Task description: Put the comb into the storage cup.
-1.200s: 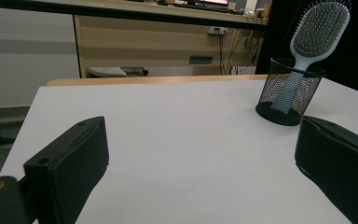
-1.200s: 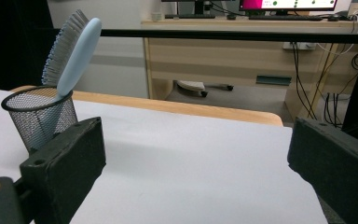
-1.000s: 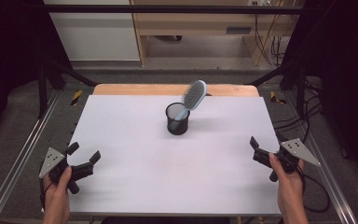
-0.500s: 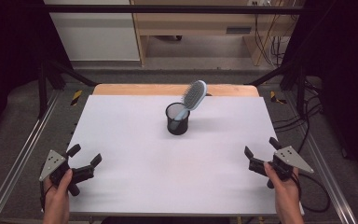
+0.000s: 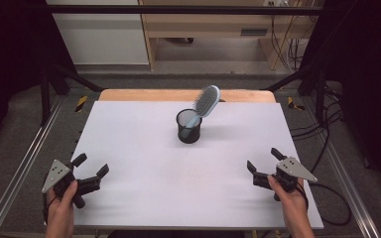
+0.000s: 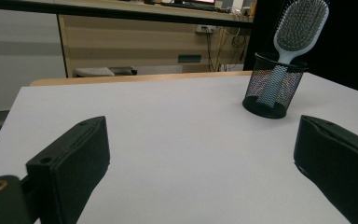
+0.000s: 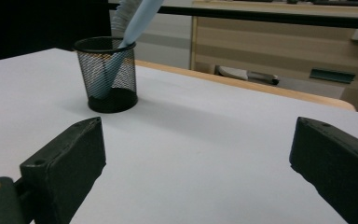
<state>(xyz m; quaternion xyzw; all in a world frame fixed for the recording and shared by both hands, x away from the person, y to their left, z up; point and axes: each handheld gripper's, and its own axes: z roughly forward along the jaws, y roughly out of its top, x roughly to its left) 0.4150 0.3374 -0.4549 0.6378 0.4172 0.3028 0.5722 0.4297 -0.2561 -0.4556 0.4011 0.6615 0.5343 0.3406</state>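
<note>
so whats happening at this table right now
A person holds a two-jaw tool in each hand near the front edge of a white table. The left tool and the right tool are both open and empty. A hairbrush leans handle-down in a black mesh cup farther back, untouched.

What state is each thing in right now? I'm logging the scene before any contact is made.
Hairbrush: handle down in the cup, leaning, bristle head sticking out above the rim.
Mesh cup: upright on the table, holding the hairbrush.
Left tool: open, holding nothing, near the table's front edge.
Right tool: open, holding nothing, near the table's front right.
</note>
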